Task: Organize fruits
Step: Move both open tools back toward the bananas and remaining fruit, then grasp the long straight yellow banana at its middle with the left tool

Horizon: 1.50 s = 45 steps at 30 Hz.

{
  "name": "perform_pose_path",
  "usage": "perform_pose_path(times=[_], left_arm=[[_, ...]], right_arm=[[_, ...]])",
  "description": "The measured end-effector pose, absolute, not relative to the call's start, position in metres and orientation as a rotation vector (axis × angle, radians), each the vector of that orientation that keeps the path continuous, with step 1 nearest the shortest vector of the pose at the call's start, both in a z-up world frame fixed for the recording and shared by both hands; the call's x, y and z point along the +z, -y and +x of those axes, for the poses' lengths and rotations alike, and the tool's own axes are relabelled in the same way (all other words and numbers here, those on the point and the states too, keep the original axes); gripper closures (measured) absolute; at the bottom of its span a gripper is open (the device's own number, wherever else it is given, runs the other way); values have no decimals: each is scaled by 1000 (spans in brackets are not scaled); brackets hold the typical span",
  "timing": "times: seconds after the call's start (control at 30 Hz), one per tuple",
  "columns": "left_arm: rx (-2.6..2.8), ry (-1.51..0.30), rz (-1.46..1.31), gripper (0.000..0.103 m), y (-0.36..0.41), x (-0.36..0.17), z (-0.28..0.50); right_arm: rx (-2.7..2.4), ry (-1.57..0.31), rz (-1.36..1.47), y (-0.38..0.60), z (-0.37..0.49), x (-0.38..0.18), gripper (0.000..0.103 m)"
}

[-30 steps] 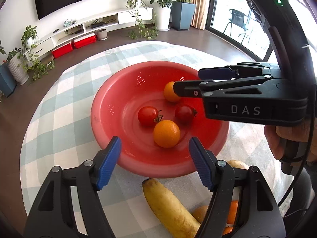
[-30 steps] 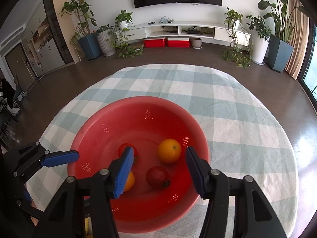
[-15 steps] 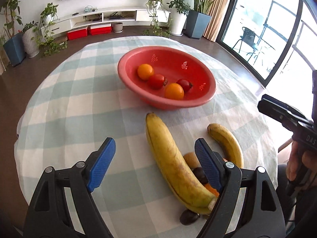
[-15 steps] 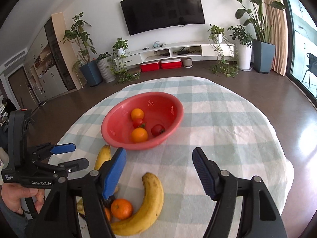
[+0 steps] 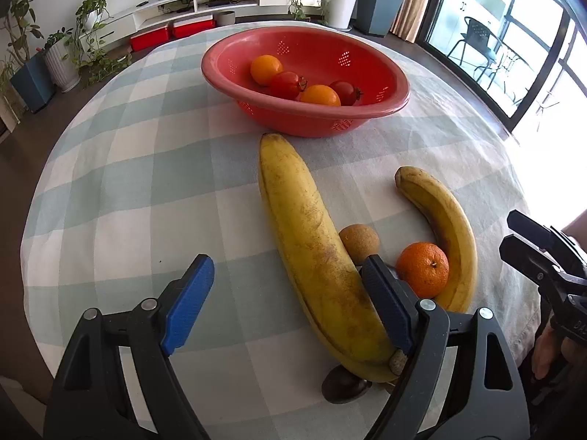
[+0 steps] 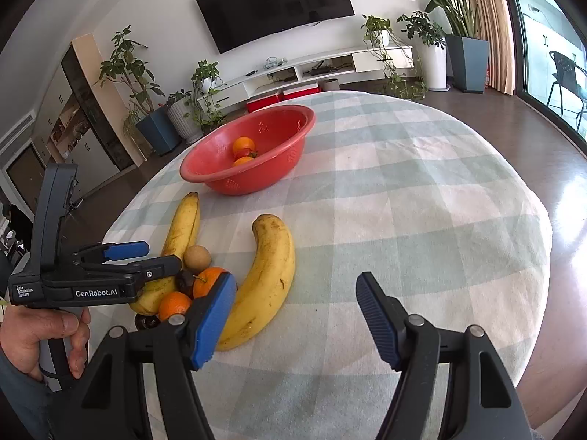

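Note:
A red bowl sits on the far side of the checked table and holds two oranges and two tomatoes. Near me lie a long banana, a curved banana, a brown round fruit, an orange, a second orange and dark fruits. My left gripper is open and empty, low over the long banana's near end. My right gripper is open and empty beside the curved banana.
The round table has a pale green checked cloth; its edge falls off close on the right. Beyond are potted plants, a TV, a low white shelf and glass doors.
Both grippers have drawn back from over the red bowl to the near side of the table, above the loose fruit. Both stayed open and empty. The fruit has not moved.

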<state>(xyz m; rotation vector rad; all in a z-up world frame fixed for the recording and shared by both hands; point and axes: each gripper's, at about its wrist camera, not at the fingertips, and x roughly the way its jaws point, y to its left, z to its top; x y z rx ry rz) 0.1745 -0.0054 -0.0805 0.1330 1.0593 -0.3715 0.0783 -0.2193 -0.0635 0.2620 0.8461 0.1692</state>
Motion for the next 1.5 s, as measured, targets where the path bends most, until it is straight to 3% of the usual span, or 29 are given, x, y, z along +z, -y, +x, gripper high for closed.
perform_pose_path(times=[0.57,0.77,0.97,1.07,1.5], left_arm=[[-357,-1081,370,19,17,-80,188],[-408,-1114,465,48,31,-91,195],[-443,-1123,479,52,33,-93,200],[-484,-1132,490,70,37,-93,197],[-507,-1072,375,71,12,-91,195]], right_arm=[[178,-849,242,216,73,-66,31],[177,-852,239,214,72,-65,31],[182,-856,219,210,72,-65,32],[184,-857,218,209,71,-64,32],[197,-899,220,199,72,-60,33]])
